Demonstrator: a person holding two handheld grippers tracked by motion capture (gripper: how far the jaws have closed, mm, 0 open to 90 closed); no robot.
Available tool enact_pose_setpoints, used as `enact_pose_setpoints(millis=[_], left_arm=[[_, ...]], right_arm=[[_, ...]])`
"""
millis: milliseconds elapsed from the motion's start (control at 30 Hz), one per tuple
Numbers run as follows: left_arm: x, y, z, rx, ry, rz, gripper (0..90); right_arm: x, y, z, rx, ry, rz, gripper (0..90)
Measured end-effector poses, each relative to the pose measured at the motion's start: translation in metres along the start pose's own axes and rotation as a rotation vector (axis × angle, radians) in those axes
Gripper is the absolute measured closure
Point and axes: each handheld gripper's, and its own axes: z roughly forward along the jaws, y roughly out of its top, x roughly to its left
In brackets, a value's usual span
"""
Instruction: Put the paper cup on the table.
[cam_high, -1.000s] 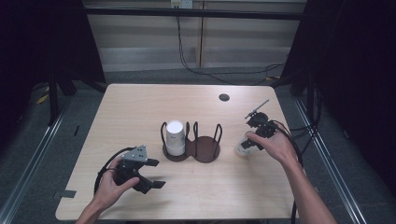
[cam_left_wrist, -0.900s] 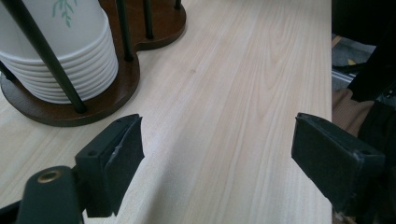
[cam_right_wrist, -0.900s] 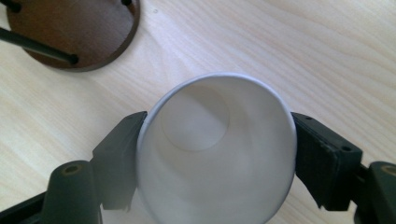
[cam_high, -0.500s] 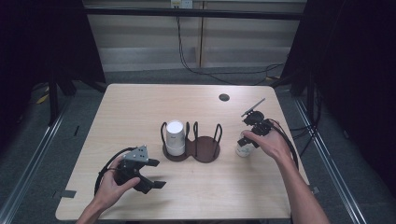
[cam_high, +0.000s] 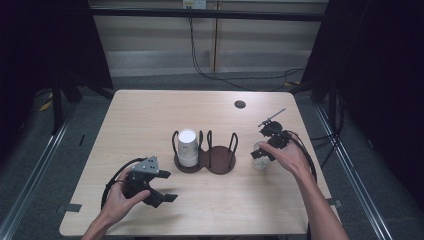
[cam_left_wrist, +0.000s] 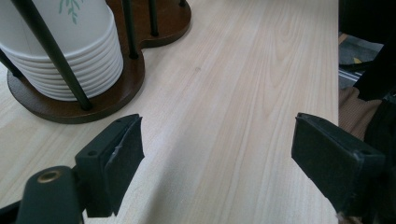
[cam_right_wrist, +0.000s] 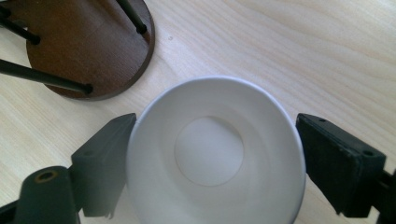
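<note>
Right gripper (cam_high: 261, 156) has edged in toward the holder vs a sec ago, hand w/ it, and now sits low over a single white paper cup (cam_right_wrist: 215, 154) standing on the surface (cam_high: 150, 115) just right of the brown two-ring cup holder (cam_high: 205, 162). In the right gripper view the jaws are spread either side of the cup's open rim, left jaw at the rim or touching it, right jaw right beside it; can't tell if they're actually pressing, no squash in the rim. Left gripper (cam_high: 162, 186) hasn't budged: same spot near the front-left of the surface, person's left hand (cam_high: 117, 202) around it, jaws wide apart w/ only bare wood between them in the left gripper view. Stack of white cups (cam_high: 187, 147) is unchanged in the holder's left ring, upside down; right ring is bare. Hard to see: from the high view the single cup is mostly covered by the right gripper and hand (cam_high: 287, 157), just a pale sliver. Left gripper view cuts the stack off at the top; approx ten rims show. No readable writing anywhere, just a green leaf sprig print on the stack (cam_left_wrist: 70, 9). Small dark round spot (cam_high: 240, 104) near the far edge, too small to ID.
</note>
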Motion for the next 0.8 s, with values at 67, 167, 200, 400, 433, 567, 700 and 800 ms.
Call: enact_pose_setpoints(millis=[67,167,200,400,433,567,700,800], left_arm=[[0.000,0.000,0.001,0.005,0.002,0.002,16.7],[-0.001,0.000,0.002,0.003,-0.004,0.001,16.8],[-0.001,0.000,0.002,0.002,-0.004,0.000,16.8],[-0.002,0.002,-0.001,-0.012,0.006,-0.007,16.8],[-0.002,0.002,-0.002,-0.011,0.002,-0.004,16.8],[-0.001,0.002,-0.002,-0.011,0.009,-0.011,16.8],[-0.001,0.001,-0.002,-0.013,0.017,-0.015,16.8],[0.000,0.000,-0.003,-0.016,0.027,-0.024,16.8]], right_arm=[[0.000,-0.001,0.000,-0.010,0.002,-0.001,14.2],[0.001,-0.001,-0.004,-0.043,-0.007,0.011,14.5],[0.001,-0.001,-0.005,-0.054,0.003,0.009,14.4],[0.001,-0.001,-0.009,-0.108,0.006,0.020,14.1],[0.001,-0.002,-0.010,-0.115,0.007,0.025,14.1],[0.001,-0.002,-0.012,-0.162,-0.011,0.037,14.1],[0.000,-0.004,-0.018,-0.223,-0.015,0.058,13.9],[0.001,-0.008,-0.020,-0.264,-0.043,0.070,14.2]])
